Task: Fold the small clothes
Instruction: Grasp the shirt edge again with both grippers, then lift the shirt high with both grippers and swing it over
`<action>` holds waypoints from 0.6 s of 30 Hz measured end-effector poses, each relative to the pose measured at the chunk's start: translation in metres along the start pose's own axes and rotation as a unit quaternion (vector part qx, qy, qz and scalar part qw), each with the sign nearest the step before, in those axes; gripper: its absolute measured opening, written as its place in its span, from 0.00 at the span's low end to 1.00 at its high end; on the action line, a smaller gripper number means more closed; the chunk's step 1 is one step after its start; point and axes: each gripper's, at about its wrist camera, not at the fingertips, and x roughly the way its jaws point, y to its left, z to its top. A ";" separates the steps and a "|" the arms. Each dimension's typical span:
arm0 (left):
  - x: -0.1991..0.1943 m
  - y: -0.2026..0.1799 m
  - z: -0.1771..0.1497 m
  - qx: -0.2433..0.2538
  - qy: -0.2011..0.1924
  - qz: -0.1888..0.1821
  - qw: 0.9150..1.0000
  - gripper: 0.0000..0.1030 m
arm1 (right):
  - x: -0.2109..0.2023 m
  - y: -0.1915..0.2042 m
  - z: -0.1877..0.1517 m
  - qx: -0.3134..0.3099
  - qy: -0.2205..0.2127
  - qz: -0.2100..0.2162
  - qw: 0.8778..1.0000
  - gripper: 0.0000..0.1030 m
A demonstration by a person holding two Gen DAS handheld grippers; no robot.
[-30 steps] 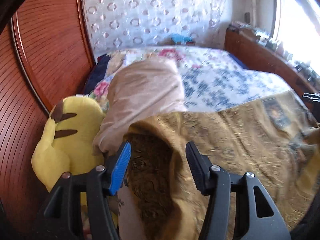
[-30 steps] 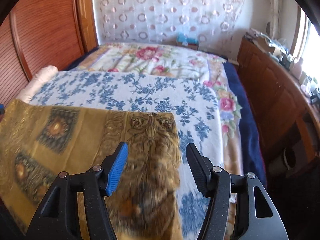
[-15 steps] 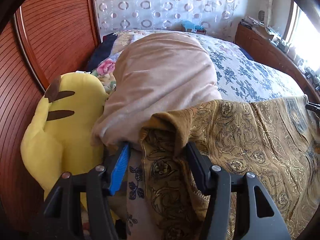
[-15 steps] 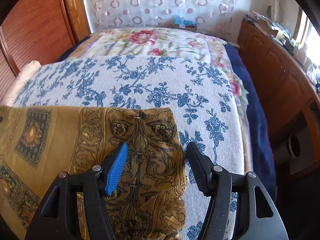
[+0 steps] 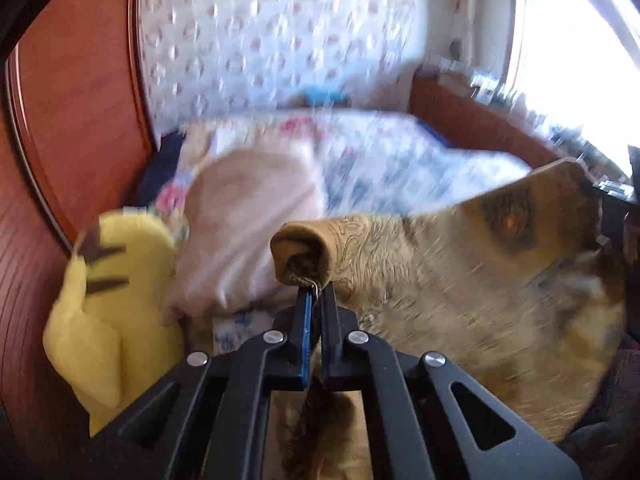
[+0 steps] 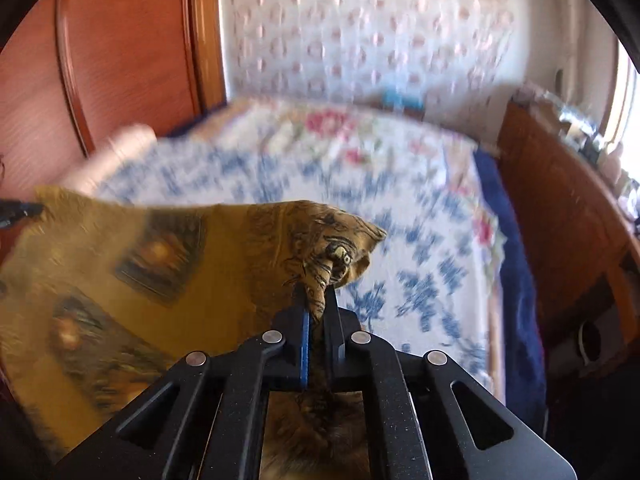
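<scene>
A mustard-gold patterned cloth (image 5: 460,280) hangs stretched between my two grippers, lifted above the bed. My left gripper (image 5: 314,292) is shut on its left corner, which bunches into a roll above the jaws. My right gripper (image 6: 316,296) is shut on the cloth's right corner (image 6: 332,248); the rest of the cloth (image 6: 120,272) spreads to the left in the right wrist view. The far tip of the left gripper shows at that cloth's left edge (image 6: 16,212). Both views are motion-blurred.
A bed with a blue-flowered sheet (image 6: 400,240) lies below. A beige pillow (image 5: 248,216) and a yellow plush toy (image 5: 108,300) lie by the wooden headboard (image 5: 72,120). A wooden bed frame (image 6: 560,220) runs along the right, and a dotted curtain (image 5: 280,32) hangs behind.
Both grippers have shut on the cloth's corners and lifted it off the bed. Half a second ago both were open around the corners with the cloth lying flat.
</scene>
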 end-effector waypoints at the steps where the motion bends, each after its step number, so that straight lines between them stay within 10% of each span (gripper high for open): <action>1: -0.016 -0.005 0.007 0.004 -0.020 -0.005 1.000 0.00 | -0.013 0.001 0.004 0.002 -0.013 0.000 1.000 0.02; 9: -0.145 -0.047 0.069 0.050 -0.173 -0.038 0.983 0.00 | -0.157 0.012 0.053 -0.042 -0.116 -0.038 0.992 0.02; 18: -0.223 -0.043 0.103 0.063 -0.255 -0.040 0.964 0.00 | -0.268 0.029 0.085 -0.070 -0.201 -0.045 0.976 0.02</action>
